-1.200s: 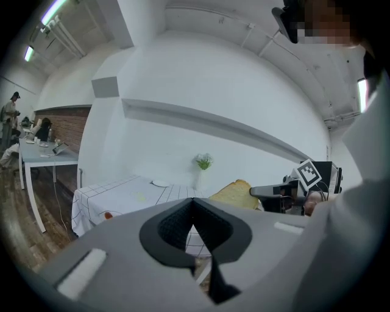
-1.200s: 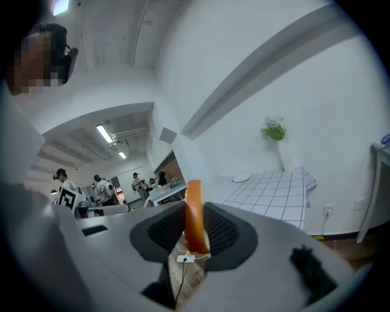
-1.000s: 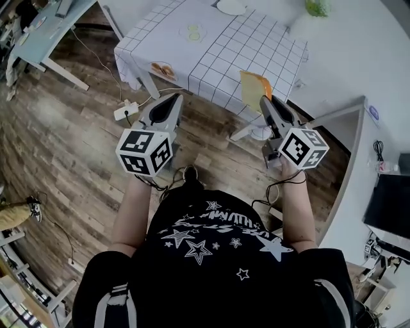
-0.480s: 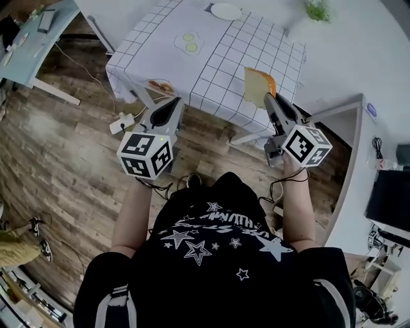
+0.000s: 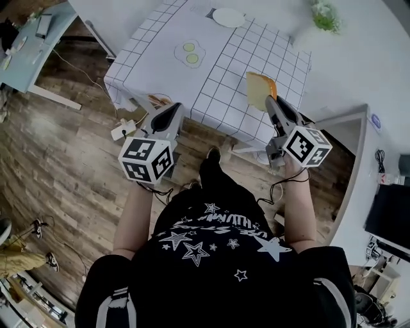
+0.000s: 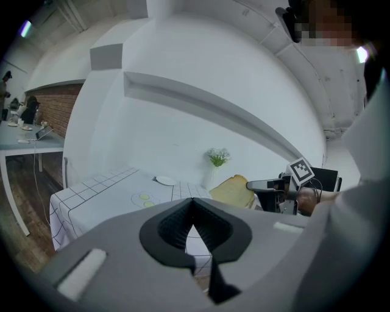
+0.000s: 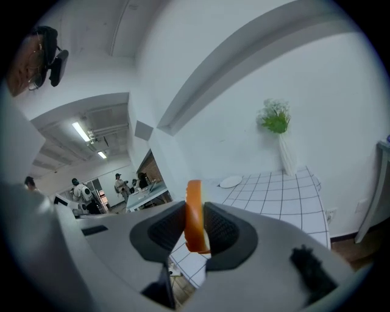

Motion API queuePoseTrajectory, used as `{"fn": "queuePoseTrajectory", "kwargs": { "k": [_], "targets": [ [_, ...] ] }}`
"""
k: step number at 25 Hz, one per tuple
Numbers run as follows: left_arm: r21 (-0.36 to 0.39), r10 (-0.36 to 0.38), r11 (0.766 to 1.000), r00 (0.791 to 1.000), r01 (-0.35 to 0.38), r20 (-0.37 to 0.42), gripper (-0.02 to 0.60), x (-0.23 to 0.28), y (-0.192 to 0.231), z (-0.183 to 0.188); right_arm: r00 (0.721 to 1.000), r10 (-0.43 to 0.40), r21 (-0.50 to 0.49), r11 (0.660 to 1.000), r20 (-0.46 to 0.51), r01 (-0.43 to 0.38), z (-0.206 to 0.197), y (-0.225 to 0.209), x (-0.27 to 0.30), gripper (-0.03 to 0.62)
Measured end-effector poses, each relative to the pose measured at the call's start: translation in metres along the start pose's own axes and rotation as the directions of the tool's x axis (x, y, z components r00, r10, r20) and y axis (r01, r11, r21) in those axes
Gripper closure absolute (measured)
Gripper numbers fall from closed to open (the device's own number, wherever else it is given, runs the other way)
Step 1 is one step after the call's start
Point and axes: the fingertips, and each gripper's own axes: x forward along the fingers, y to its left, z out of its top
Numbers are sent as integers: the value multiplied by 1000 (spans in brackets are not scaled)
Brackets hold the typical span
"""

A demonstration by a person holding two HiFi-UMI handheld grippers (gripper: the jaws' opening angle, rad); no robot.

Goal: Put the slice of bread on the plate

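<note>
The slice of bread (image 5: 259, 88), pale with an orange crust, stands on edge in my right gripper (image 5: 270, 100), which is shut on it above the near right part of the table. In the right gripper view the crust (image 7: 194, 214) sits clamped between the pads. The white plate (image 5: 229, 17) lies at the far edge of the grid-patterned tablecloth (image 5: 243, 54), well beyond the bread; it also shows as plate (image 7: 231, 181) and plate (image 6: 164, 180). My left gripper (image 5: 173, 107) hovers at the table's near edge, shut and empty, its tips meeting in the left gripper view (image 6: 194, 203).
A toy fried egg (image 5: 189, 52) lies mid-table. A vase of green flowers (image 5: 325, 15) stands at the far right corner. Below: wood floor with a power strip (image 5: 123, 130) and cables. A grey cabinet (image 5: 355, 154) is at right, a blue desk (image 5: 29, 45) at left.
Both grippers have moved forward toward the table together, the bread still held in the right one. More of the tablecloth, the egg and the plate have come into view.
</note>
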Motion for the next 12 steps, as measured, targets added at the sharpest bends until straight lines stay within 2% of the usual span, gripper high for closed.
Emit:
{"fn": "queuePoseTrajectory", "kwargs": {
  "k": [7,12],
  "targets": [
    [3,43,999,999,-43,10,572,32,41,30,999,37,-9,999,6,-37,26,-13,60,496],
    [24,31,999,999,-30,-8,572,66,44,40,999,32,17,999,-7,-31,35,-42,85,496]
  ]
}}
